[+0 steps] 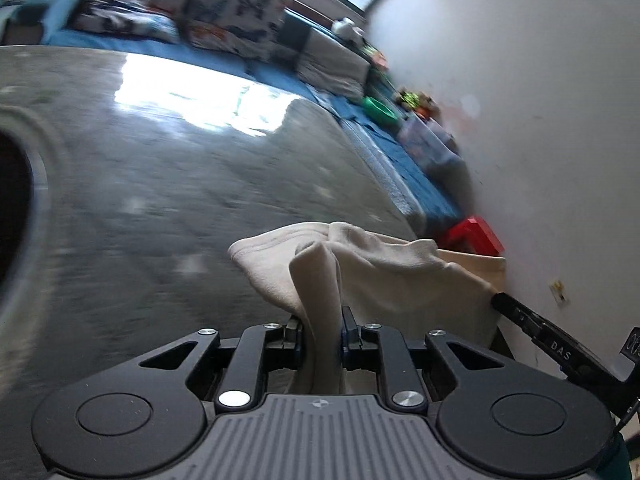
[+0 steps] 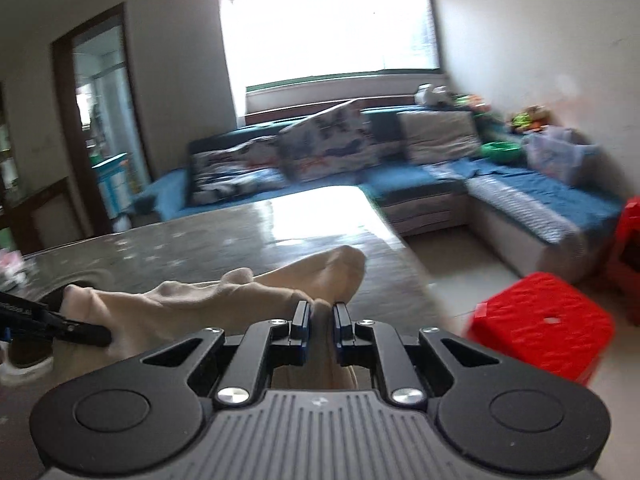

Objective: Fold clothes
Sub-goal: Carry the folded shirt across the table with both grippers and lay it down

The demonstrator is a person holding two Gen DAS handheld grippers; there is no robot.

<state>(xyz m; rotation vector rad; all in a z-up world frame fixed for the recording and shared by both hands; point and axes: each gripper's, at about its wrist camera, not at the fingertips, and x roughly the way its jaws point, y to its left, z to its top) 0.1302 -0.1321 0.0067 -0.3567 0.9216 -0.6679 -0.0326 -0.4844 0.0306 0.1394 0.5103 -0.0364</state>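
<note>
Here both tongs clamp the same cream garment [image 1: 360,268]: the left tongs [image 1: 322,330] pinch a bunched fold, and the right tongs [image 2: 321,320] squeeze another edge. The cloth stretches between them, hanging above the glossy grey table [image 1: 180,168]. A red stool [image 2: 540,332] stands just right of the right tongs.

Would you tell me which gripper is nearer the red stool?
Right. The right gripper has the red stool just beside it; the left gripper, gripping the cream garment, sits farther away.
</note>
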